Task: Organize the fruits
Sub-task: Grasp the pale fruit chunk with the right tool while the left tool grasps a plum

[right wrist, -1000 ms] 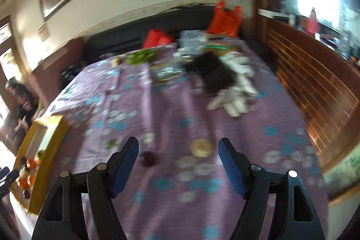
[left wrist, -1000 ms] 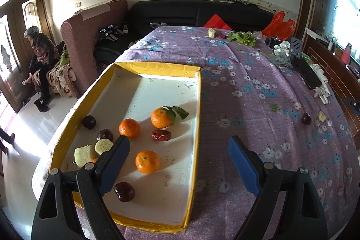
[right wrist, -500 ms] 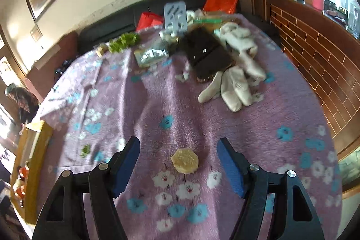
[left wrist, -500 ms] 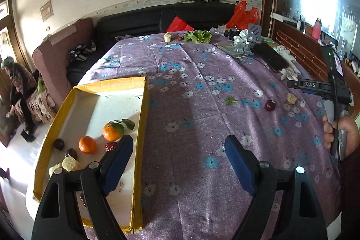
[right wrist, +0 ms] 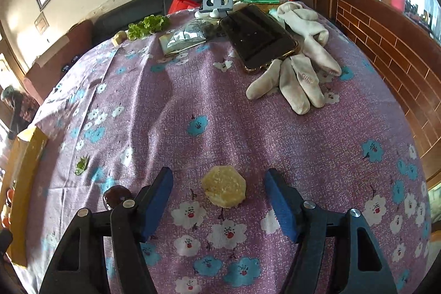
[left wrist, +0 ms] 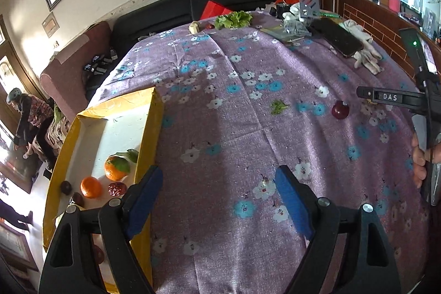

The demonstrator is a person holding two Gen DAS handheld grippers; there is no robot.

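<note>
- Since a second ago our left gripper (left wrist: 217, 197) has swung off the yellow tray (left wrist: 148, 128) onto bare tablecloth (left wrist: 220, 106); our right gripper (right wrist: 217, 200) has come down around the pale yellow fruit slice (right wrist: 223, 190), its jaws closing a little.
- Both tools stand wide; the left holds nothing, and the right's pads flank the slice without touching it.
- We judge the slice light, soft and perhaps moist, so crushable: grip its cut edges gently, low, across the widest part.
- A dark red fruit (right wrist: 117, 196) sits just beside our right tool's left finger; oranges (left wrist: 91, 187) already lie in the tray.
</note>
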